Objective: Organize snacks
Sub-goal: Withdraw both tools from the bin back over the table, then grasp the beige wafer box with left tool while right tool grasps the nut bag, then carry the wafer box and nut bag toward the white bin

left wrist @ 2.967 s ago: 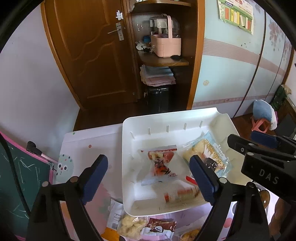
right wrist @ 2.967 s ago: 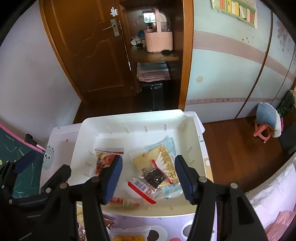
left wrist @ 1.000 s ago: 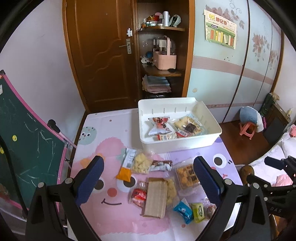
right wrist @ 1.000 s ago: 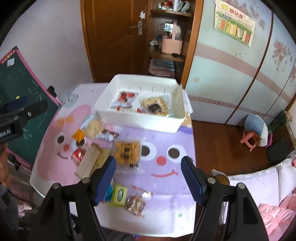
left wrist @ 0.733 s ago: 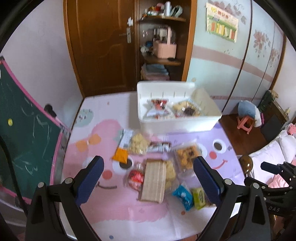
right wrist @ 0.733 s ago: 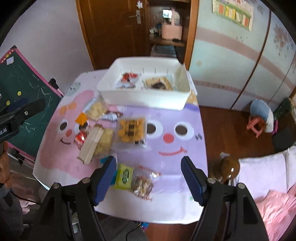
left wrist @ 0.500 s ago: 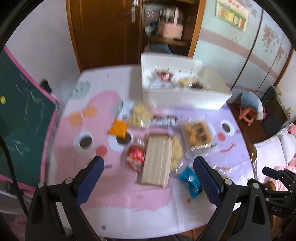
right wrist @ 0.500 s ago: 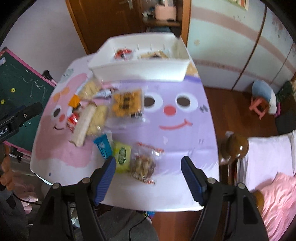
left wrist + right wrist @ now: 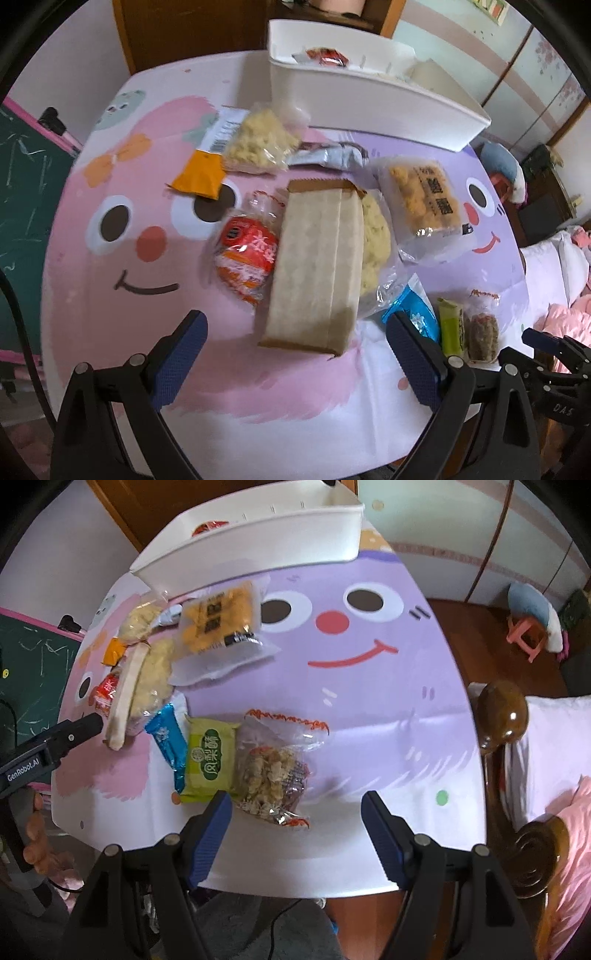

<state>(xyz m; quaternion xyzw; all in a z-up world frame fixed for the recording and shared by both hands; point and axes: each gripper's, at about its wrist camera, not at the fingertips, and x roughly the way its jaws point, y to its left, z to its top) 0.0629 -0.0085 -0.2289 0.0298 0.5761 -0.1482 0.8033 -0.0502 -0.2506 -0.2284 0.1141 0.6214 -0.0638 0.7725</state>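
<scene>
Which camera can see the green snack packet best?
The right wrist view. There the green packet lies flat and whole between the blue packet and the clear bag of nutty bits, so its label shows. In the left wrist view it is only a thin strip near the edge, partly behind the gripper finger.

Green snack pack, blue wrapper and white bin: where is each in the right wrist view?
Green snack pack (image 9: 210, 762): right wrist view, middle of its printed face.
Blue wrapper (image 9: 168, 738): right wrist view, middle of the foil.
White bin (image 9: 258, 535): right wrist view, near side wall.
</scene>
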